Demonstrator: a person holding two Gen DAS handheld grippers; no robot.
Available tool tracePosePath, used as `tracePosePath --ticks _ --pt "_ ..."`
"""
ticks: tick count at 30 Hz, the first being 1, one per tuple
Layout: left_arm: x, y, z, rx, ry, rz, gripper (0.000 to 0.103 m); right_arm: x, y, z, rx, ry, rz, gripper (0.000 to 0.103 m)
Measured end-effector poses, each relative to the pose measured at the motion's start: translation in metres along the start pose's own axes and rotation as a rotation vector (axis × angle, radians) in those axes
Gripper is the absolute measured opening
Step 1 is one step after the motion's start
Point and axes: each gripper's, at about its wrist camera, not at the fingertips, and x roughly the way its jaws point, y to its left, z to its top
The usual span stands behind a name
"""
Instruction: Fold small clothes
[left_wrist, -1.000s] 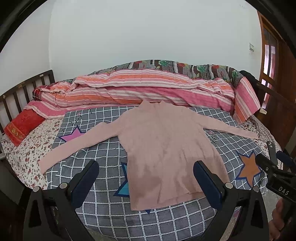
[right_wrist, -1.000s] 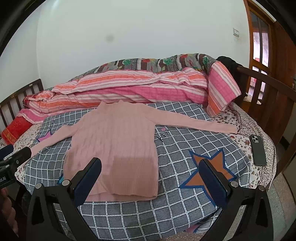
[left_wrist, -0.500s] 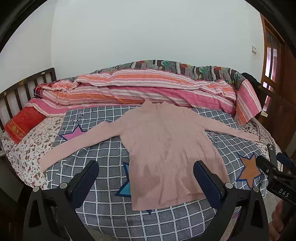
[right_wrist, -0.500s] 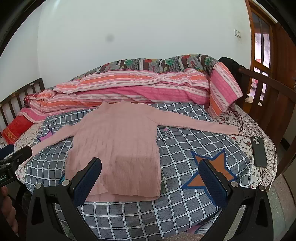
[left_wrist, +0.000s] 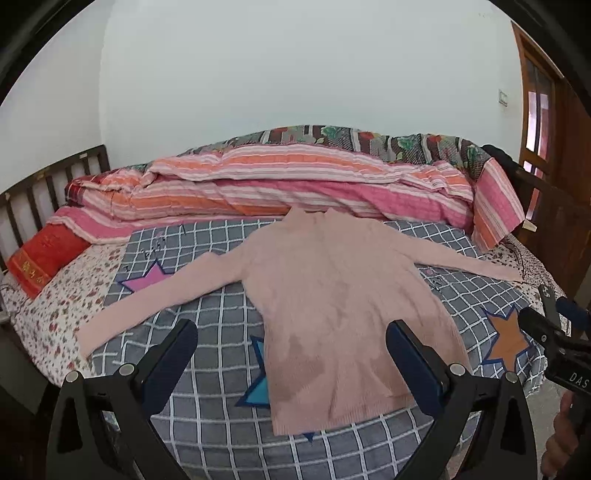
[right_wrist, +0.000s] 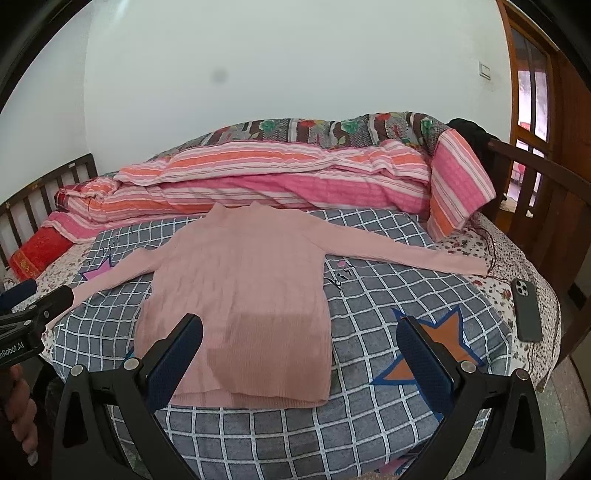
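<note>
A pale pink long-sleeved sweater (left_wrist: 332, 295) (right_wrist: 240, 295) lies flat on the grey checked blanket (left_wrist: 221, 317) (right_wrist: 388, 295), collar toward the far side, both sleeves spread out sideways. My left gripper (left_wrist: 291, 347) is open, held in the air short of the sweater's hem, its left finger over the blanket and its right finger over the hem's right part. My right gripper (right_wrist: 299, 347) is open too, in front of the hem and the blanket's orange star, holding nothing. Each gripper also shows at the other view's edge, held by a hand.
Rolled striped pink and orange quilts (left_wrist: 295, 184) (right_wrist: 277, 177) lie behind the sweater. A red pillow (left_wrist: 44, 254) sits at the left by the wooden headboard (left_wrist: 33, 192). A dark phone (right_wrist: 528, 310) lies on the floral sheet at the right, near a wooden rail (right_wrist: 535, 177).
Both grippers have drifted slightly, so the bed sits a little lower in both views. The sweater has not moved and both grippers stay open.
</note>
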Motion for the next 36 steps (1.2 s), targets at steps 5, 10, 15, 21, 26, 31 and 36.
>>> tracePosePath --ticks 5,10,15,21,26,31,36 --pt "0.033 0.030 -0.008 -0.066 0.017 -0.050 0.103 0.026 0.006 -0.004 -0.010 -0.016 -0.009 0.103" --pt "0.082 0.087 -0.029 -0.199 0.054 -0.066 0.097 0.061 0.012 -0.018 -0.064 -0.003 -0.025 0.103" --pt "0.118 0.148 -0.052 -0.322 0.072 -0.009 0.086 0.098 0.017 -0.032 -0.097 0.055 -0.044 0.103" --pt "0.158 0.226 -0.071 -0.524 0.136 0.025 0.080 0.129 0.028 -0.040 -0.106 0.119 0.009 0.102" --pt "0.182 0.285 -0.088 -0.783 0.123 -0.029 0.072 0.149 0.041 -0.045 -0.137 0.152 0.043 0.102" --pt "0.201 0.315 -0.097 -0.935 0.087 -0.022 0.060 0.163 0.045 -0.041 -0.119 0.197 0.043 0.102" --pt "0.211 0.330 -0.090 -0.972 0.075 0.058 0.034 0.167 0.050 -0.030 -0.067 0.194 0.072 0.102"
